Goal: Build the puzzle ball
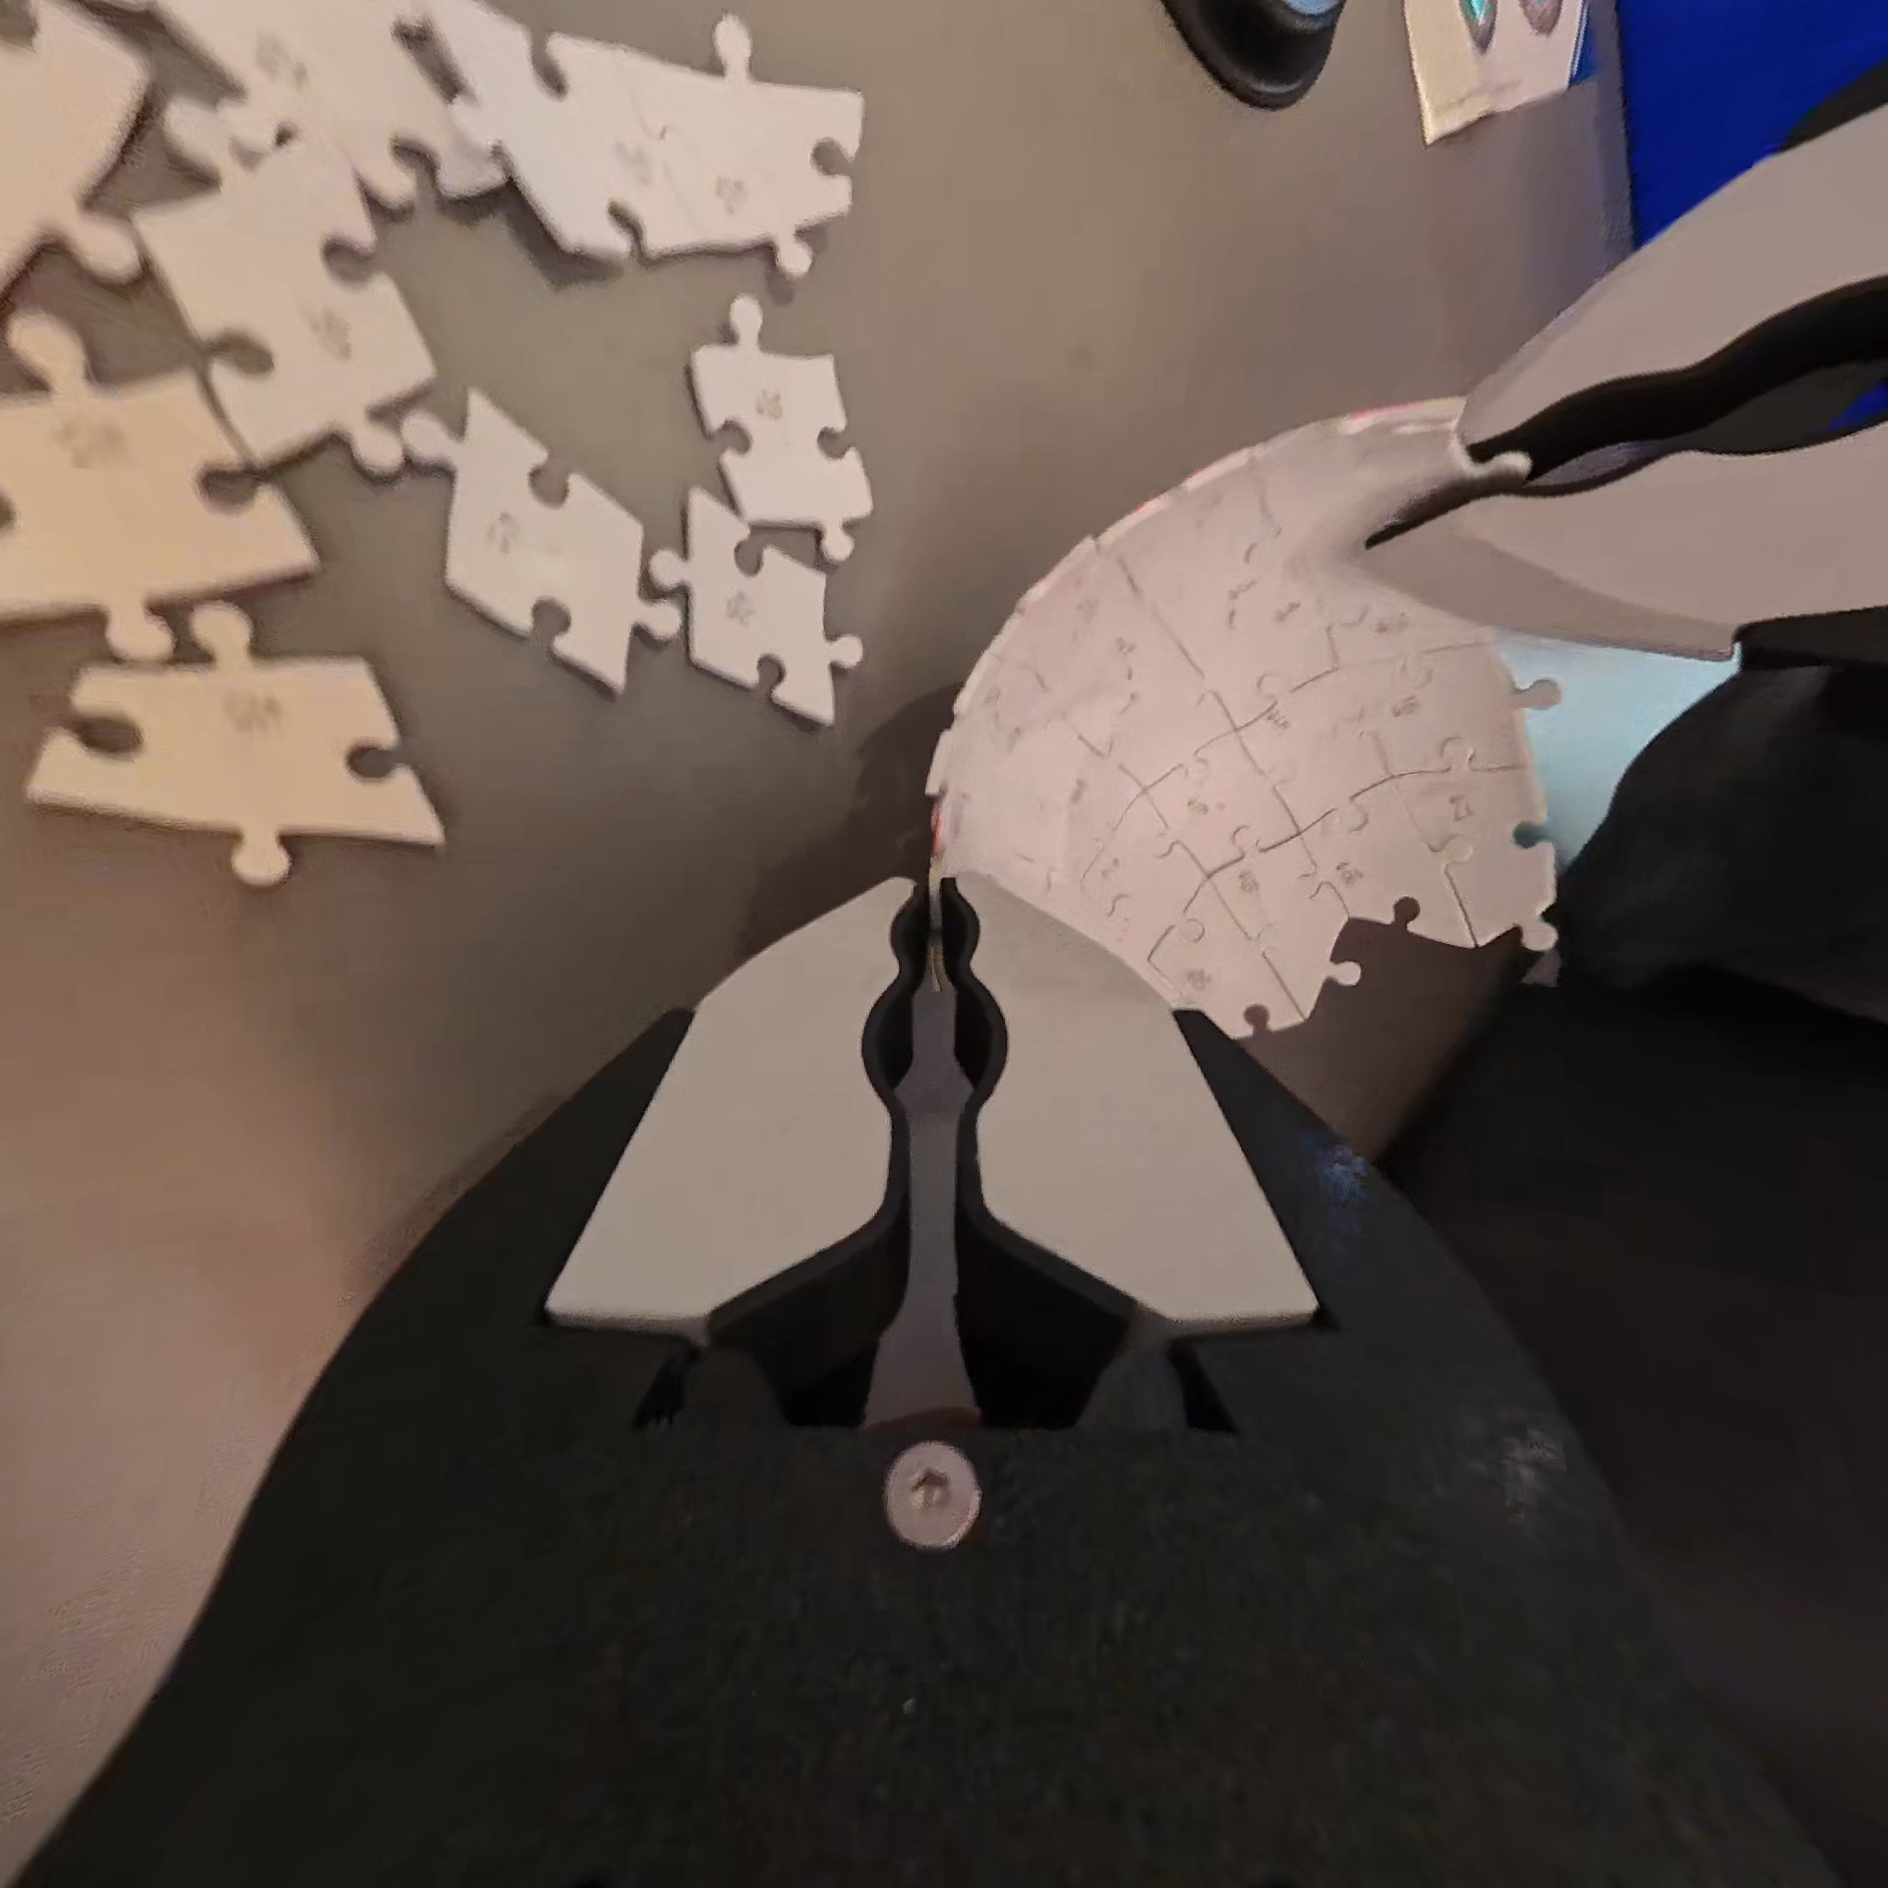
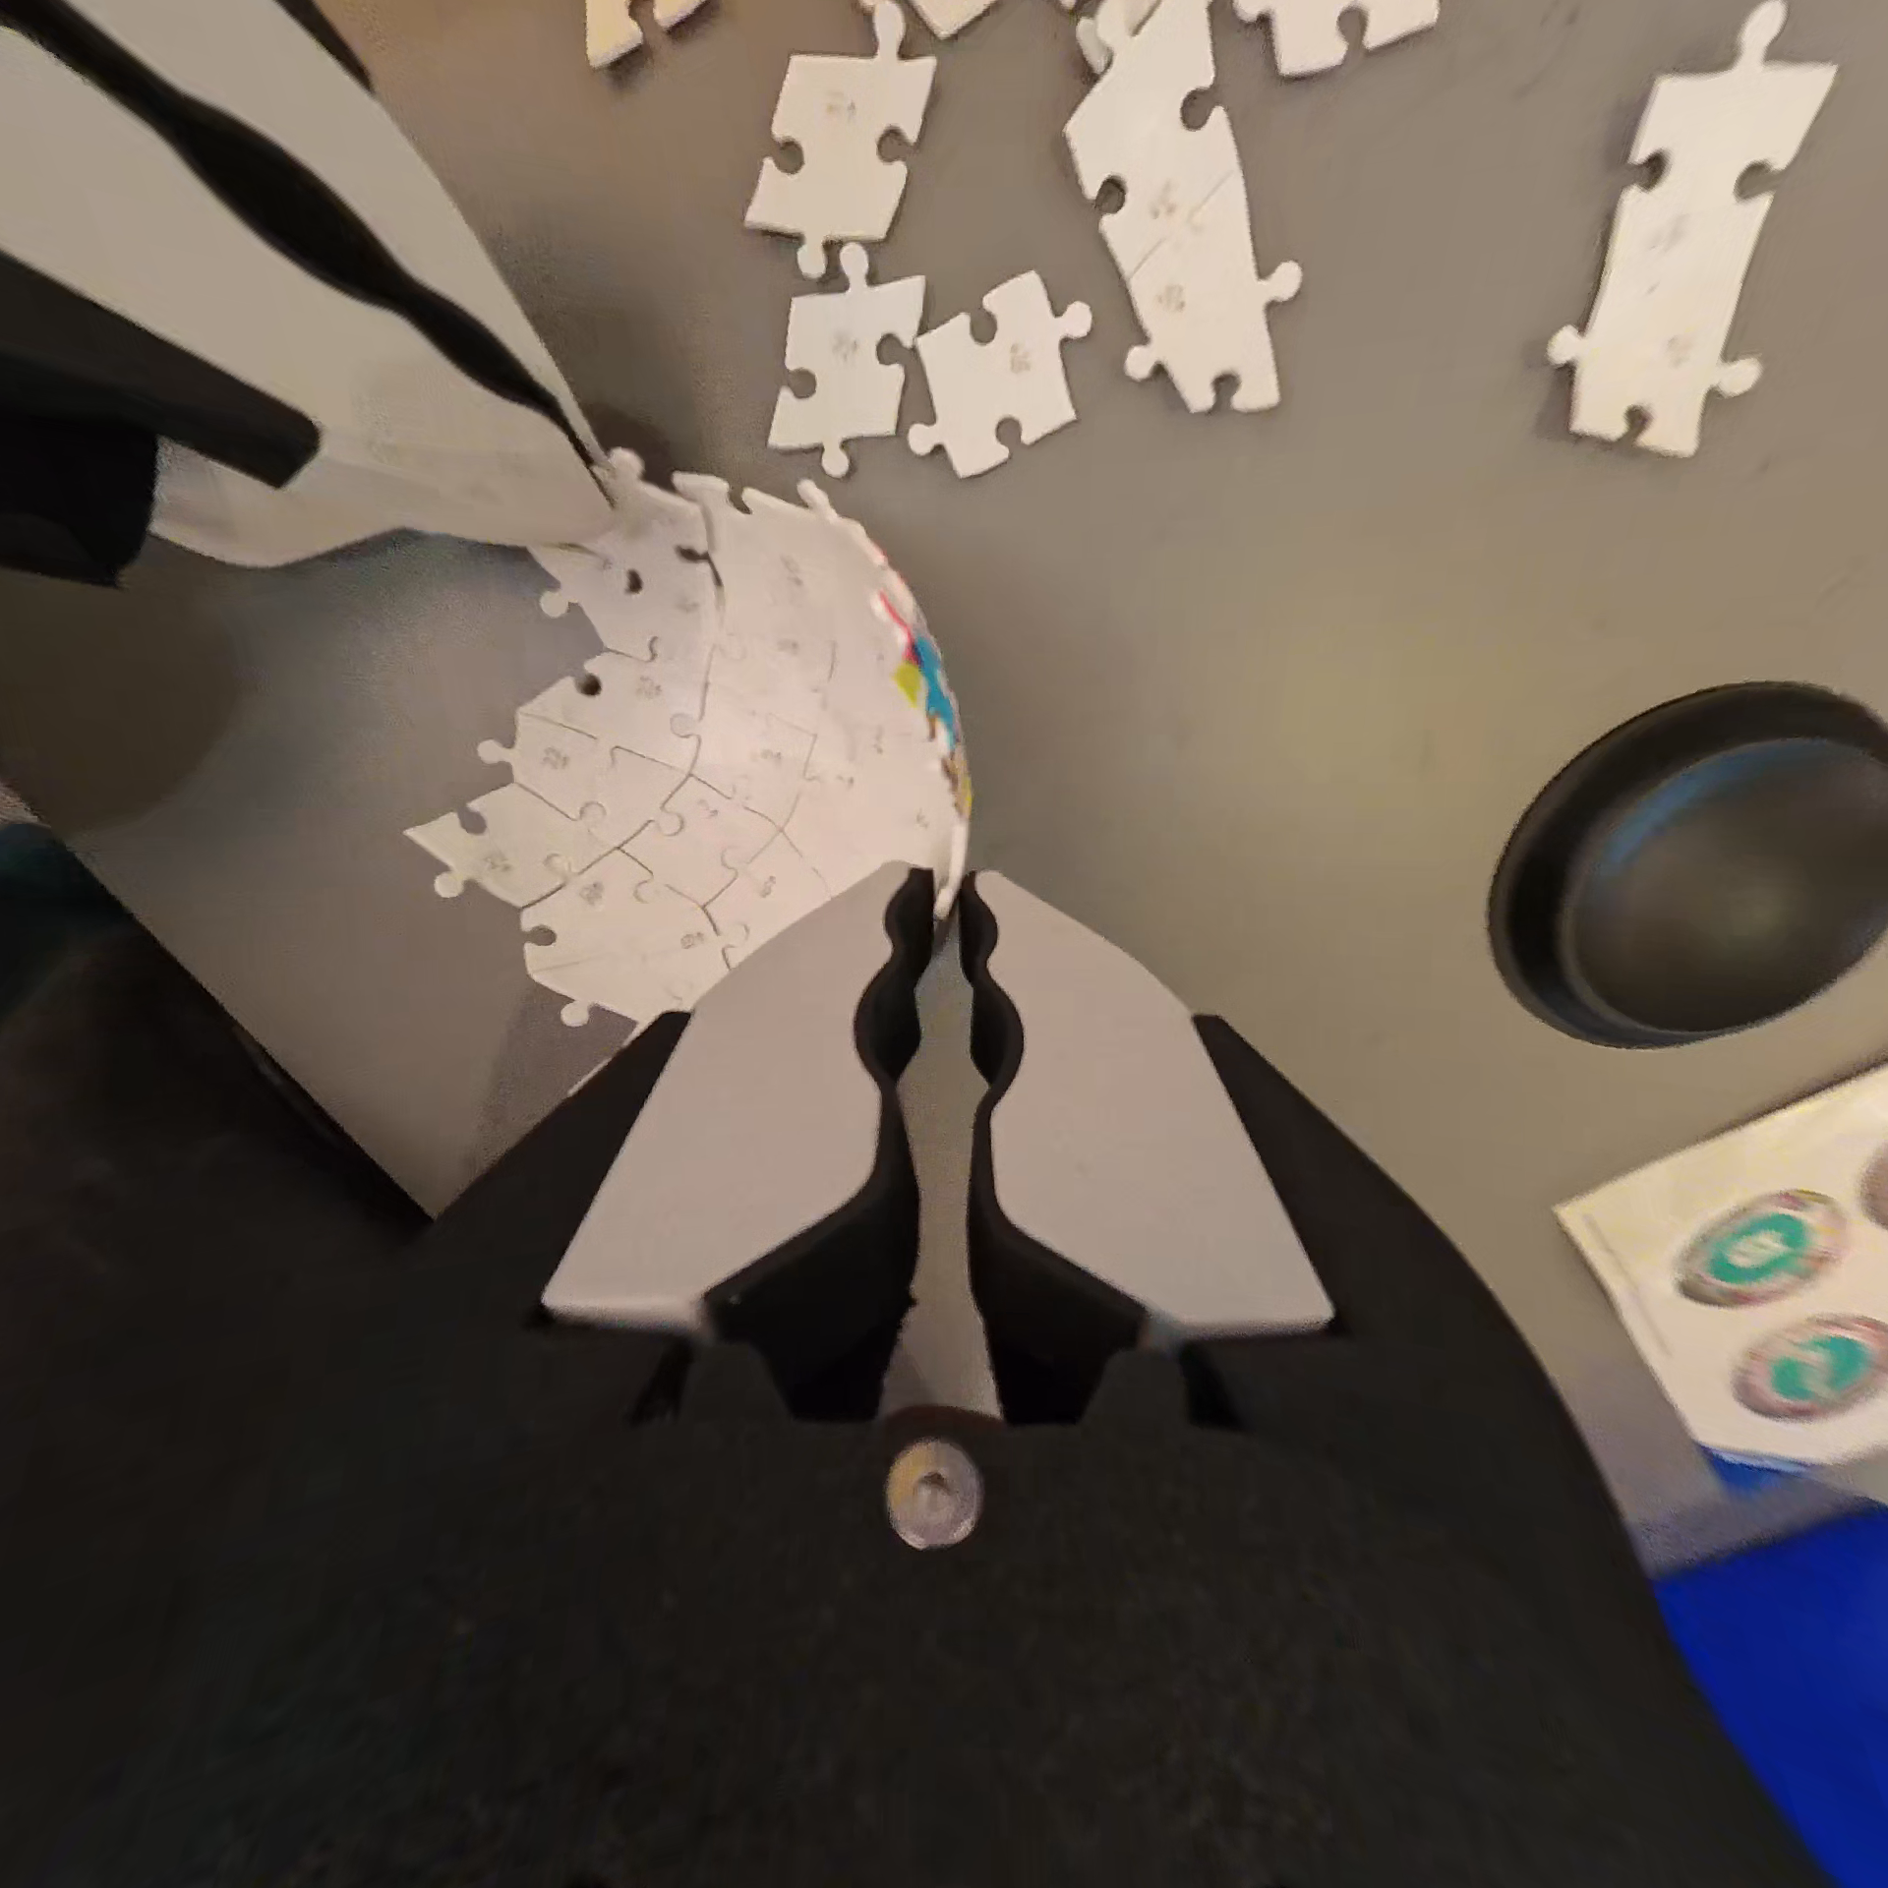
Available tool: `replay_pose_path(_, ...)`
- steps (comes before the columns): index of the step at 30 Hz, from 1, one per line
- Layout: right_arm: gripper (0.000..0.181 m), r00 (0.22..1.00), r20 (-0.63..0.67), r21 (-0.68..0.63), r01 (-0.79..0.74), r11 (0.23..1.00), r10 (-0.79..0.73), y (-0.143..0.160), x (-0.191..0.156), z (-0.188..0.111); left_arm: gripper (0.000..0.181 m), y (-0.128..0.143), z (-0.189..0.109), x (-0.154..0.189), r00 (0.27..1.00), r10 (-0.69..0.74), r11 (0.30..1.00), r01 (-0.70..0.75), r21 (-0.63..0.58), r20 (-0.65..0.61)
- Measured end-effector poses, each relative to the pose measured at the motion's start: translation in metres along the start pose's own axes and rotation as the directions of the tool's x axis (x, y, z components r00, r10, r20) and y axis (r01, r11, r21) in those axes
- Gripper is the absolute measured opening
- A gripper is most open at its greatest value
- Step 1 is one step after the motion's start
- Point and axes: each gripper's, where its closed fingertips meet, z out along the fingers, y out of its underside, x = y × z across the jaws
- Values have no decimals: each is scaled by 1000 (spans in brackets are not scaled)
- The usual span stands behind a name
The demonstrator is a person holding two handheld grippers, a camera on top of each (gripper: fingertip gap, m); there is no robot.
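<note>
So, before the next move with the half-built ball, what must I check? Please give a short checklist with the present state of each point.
1. Left gripper shut on the rim of the partial ball: ok.
2. Right gripper shut on the opposite rim: ok.
3. Shell joints closed: not ok, a seam near the top gapes a little.
4. Loose pieces within view on the grey table, lying white side up: ok.
5. A free gripper to take the next piece: not ok, both hold the ball.
6. Which piece fits next: cannot tell, too blurred.
</note>
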Motion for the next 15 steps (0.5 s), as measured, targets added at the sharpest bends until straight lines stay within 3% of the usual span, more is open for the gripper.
replay_pose_path(5, 3, 986, -111, -145, 109, 983, -125, -21, -3, -1, 2, 14, -4, -1, 980, -183, 974, 191, 122, -73)
replay_pose_path(10, 4, 969, -197, -220, 107, 970, -152, -30, -5, -3, 2, 20, -12, -8, 939, -323, 898, 345, 272, -122)
replay_pose_path(15, 3, 972, -184, -264, 94, 960, -146, -31, -10, -5, 2, 21, -19, -13, 906, -397, 832, 424, 359, -149)
